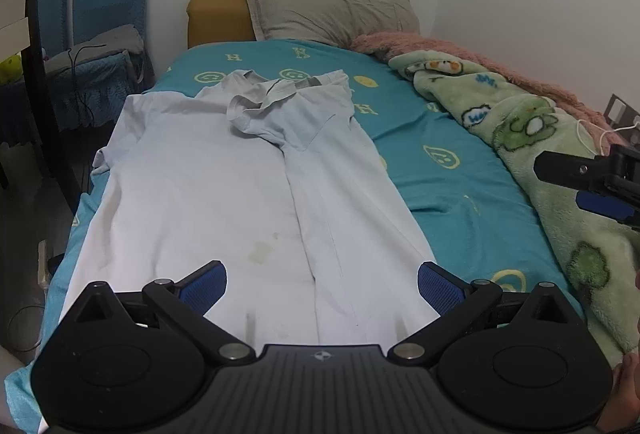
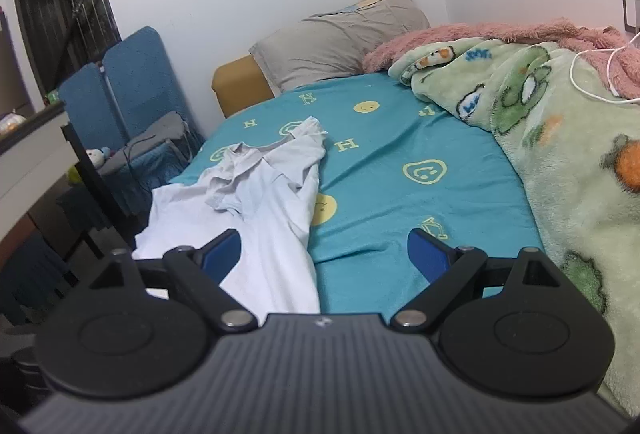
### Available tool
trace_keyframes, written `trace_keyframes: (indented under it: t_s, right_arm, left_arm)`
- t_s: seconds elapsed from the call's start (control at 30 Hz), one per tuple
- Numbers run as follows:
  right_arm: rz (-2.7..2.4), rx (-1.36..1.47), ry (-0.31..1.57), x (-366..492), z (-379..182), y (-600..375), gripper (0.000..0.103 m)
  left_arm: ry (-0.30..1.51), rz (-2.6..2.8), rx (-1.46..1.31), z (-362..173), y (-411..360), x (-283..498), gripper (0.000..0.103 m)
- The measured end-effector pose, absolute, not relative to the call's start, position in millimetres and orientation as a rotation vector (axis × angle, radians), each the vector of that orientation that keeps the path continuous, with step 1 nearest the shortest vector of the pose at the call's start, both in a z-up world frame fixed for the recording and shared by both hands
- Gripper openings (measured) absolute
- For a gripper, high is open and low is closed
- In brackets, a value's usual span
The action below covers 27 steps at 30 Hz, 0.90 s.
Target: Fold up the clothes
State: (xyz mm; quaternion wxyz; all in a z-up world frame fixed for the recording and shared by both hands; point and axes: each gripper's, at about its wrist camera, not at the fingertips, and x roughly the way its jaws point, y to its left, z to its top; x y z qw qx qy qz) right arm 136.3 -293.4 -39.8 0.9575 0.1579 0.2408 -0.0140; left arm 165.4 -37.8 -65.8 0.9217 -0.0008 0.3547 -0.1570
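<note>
Left gripper (image 1: pixel 322 288) jaws wide apart above shirt hem, right gripper (image 2: pixel 324 254) jaws wide apart, holding nothing, pale blue shirt (image 1: pixel 240 173) lying lengthwise on teal bedsheet (image 1: pixel 440 161), right side folded inward, green blanket (image 2: pixel 560 153) alongside.

Black hand-held gripper (image 1: pixel 322 288) with blue ribbed pads (image 1: pixel 434 286).

Shirt (image 1: pixel 208 193): thin matt cloth (creased, stained). Green blanket (image 1: pixel 560 193): plush fleece. Left hand-held gripper (image 1: pixel 322 288): matt black plastic.

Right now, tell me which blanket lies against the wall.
The pink fuzzy blanket; the green cartoon-print blanket lies in front of it, toward the teal sheet.
</note>
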Motion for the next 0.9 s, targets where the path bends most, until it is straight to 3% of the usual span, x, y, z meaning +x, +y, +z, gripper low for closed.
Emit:
trace_keyframes:
  t_s: [0.47,0.9]
  right_arm:
    - [0.059,0.192,0.537,157,-38,-269,0.091]
    - [0.454,-0.484,0.721,323,-25,-82,0.091]
  left_arm:
    - [0.708,-0.276,0.008,-54,-29,156,0.103]
    - [0.799,-0.175,-0.145,-71,30,169,0.103]
